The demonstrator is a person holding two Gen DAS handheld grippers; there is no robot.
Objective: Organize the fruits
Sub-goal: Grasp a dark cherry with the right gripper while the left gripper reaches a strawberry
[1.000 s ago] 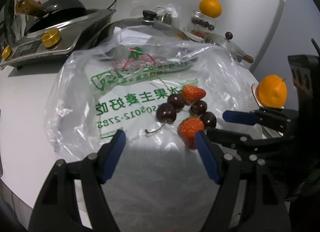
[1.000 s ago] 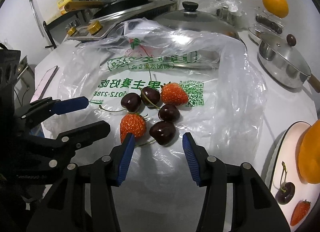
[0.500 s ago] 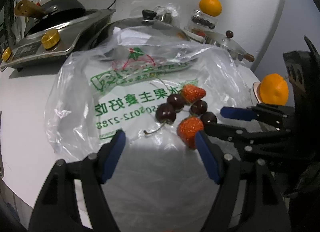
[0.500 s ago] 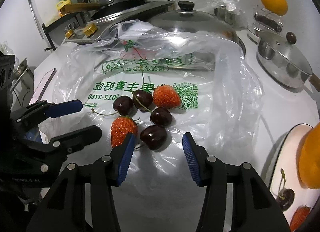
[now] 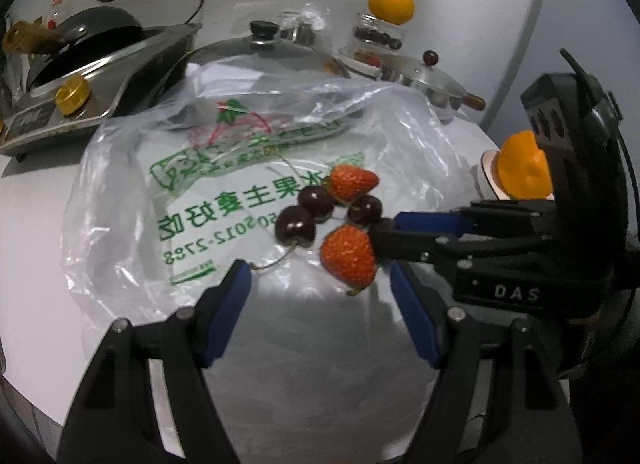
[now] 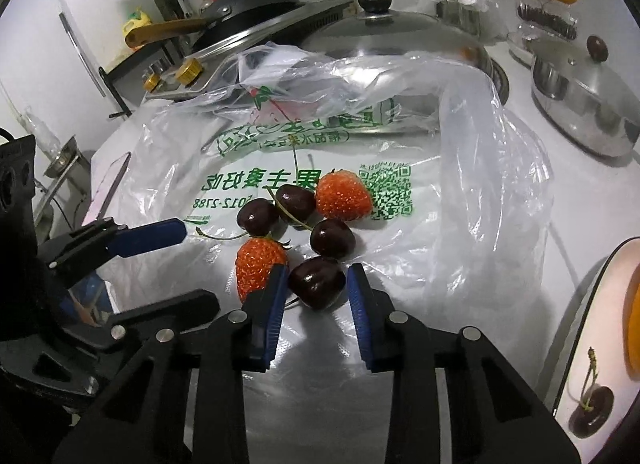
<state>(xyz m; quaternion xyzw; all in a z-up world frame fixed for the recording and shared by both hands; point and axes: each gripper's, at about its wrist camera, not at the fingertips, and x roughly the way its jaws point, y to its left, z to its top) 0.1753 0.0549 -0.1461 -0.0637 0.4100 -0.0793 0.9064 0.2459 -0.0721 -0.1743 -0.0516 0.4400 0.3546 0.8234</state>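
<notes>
Two strawberries [image 6: 342, 196] [image 6: 258, 264] and several dark cherries [image 6: 296, 202] lie on a clear plastic bag [image 6: 460, 184] with green print. My right gripper [image 6: 316, 284] is closing on the nearest cherry [image 6: 318, 282], its blue pads against the cherry's sides. In the left wrist view the right gripper [image 5: 384, 232] reaches in from the right, beside the near strawberry [image 5: 348, 254]. My left gripper [image 5: 320, 292] stands open just short of that strawberry, with nothing between its fingers. A white plate [image 6: 592, 304] at the right holds a cherry [image 6: 592, 412] and an orange [image 5: 520, 172].
Behind the bag stand a gas stove [image 5: 80, 104] with a black wok, a large steel pot lid [image 6: 400, 32] and a small lidded steel pan [image 6: 580, 96]. A jar [image 5: 376, 38] carries another orange [image 5: 390, 4]. The table edge runs along the lower left.
The right gripper's jaws have narrowed from wide apart to tight around the nearest cherry. The left gripper has stayed open and nearly still.
</notes>
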